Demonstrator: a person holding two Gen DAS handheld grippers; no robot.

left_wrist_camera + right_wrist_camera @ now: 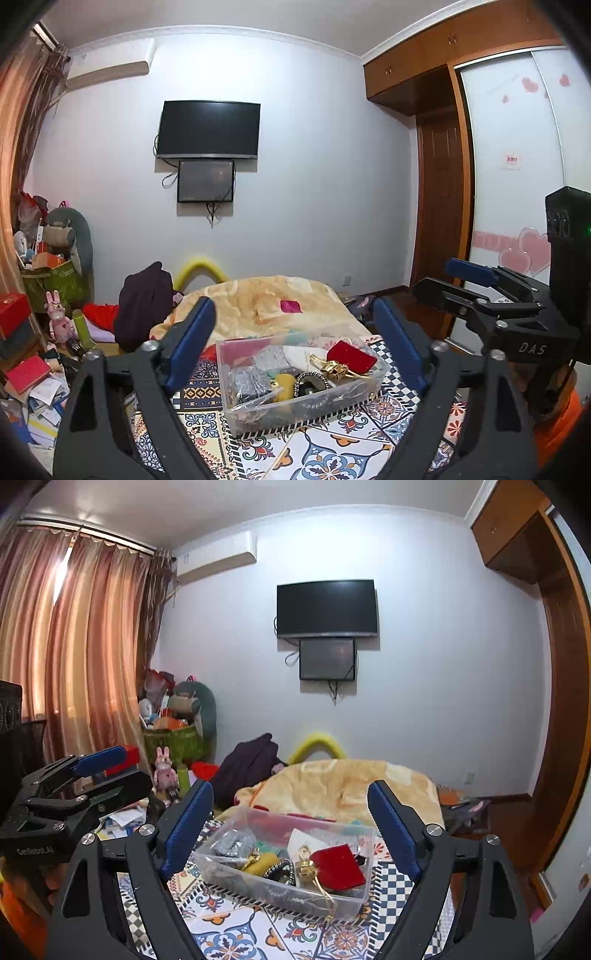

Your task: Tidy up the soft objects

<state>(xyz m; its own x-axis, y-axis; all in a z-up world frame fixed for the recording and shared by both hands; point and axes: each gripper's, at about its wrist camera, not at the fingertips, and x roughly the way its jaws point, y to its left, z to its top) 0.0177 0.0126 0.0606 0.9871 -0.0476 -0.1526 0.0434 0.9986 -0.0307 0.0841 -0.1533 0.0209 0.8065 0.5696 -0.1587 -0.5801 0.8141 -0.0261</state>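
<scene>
Blue-padded black fingers [192,343] of both grippers spread wide, grasping nothing; clear plastic bin [299,415] of mixed soft trinkets at lower centre on patterned cloth; sorting seemingly not begun.

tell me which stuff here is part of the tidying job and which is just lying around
For the job: clear plastic box on the patterned cloth, red pouch, gold bow, grey fabric, both open grippers, left and right.

Lying about: beige blanket, dark clothing, pink rabbit toy, TV.
</scene>
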